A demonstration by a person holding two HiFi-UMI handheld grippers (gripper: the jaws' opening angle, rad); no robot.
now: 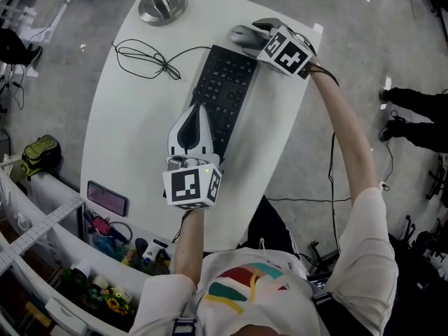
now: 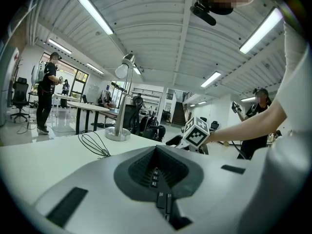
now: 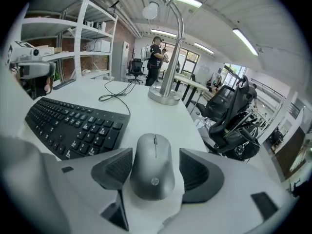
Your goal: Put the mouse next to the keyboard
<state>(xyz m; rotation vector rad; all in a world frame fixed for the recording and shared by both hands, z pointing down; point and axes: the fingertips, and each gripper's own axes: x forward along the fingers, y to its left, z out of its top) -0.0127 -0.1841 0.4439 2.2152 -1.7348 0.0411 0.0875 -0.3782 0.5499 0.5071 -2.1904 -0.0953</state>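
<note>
A grey mouse [image 1: 243, 36] [image 3: 153, 167] rests on the white table [image 1: 133, 131] just past the far right end of the black keyboard [image 1: 224, 93] [image 3: 73, 126]. My right gripper [image 1: 253, 36] [image 3: 156, 161] is open with its jaws on either side of the mouse; a thin gap shows at the right pad. My left gripper [image 1: 197, 110] [image 2: 156, 150] hovers over the near end of the keyboard, shut on nothing. From the left gripper view the right gripper's marker cube [image 2: 196, 132] shows far across the table.
A lamp base [image 1: 162, 5] [image 3: 165, 94] stands at the far table edge, a thin black cable [image 1: 143, 58] loops left of the keyboard. A phone [image 1: 107, 199] lies at the near left corner. Cluttered shelves sit lower left; a person's shoes [image 1: 392, 110] at right.
</note>
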